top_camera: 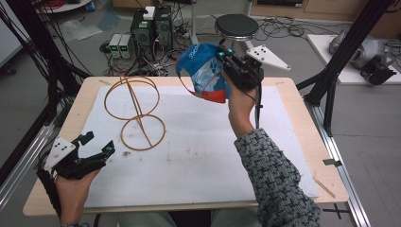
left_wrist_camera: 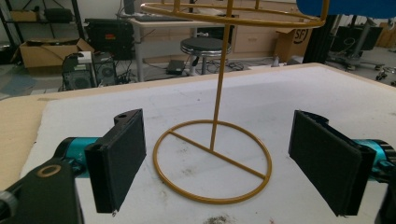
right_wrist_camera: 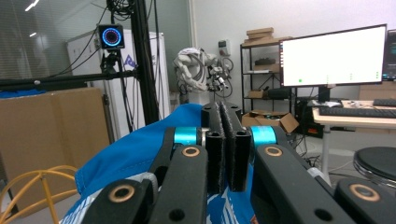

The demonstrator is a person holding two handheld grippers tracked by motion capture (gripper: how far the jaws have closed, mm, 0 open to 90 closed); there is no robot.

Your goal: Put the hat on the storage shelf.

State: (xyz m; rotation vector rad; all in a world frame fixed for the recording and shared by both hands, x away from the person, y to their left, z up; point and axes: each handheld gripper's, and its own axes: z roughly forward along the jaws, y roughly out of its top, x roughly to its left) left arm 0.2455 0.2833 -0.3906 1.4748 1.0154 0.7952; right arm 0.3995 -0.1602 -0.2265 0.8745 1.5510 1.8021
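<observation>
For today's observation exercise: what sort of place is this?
Probably a robotics lab: computer towers with cables on the floor, a robot arm by shelves, a monitor on a desk.

Blue bag aloft, above wire stand

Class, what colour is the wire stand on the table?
Yellow-gold all over: the wire stand shows best in the left gripper view, its round base lying on the white mat.

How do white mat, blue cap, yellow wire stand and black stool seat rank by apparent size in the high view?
1. white mat
2. yellow wire stand
3. blue cap, raised nearer the camera, so it looks bigger than it is
4. black stool seat, only slightly smaller-looking; farther off
</observation>
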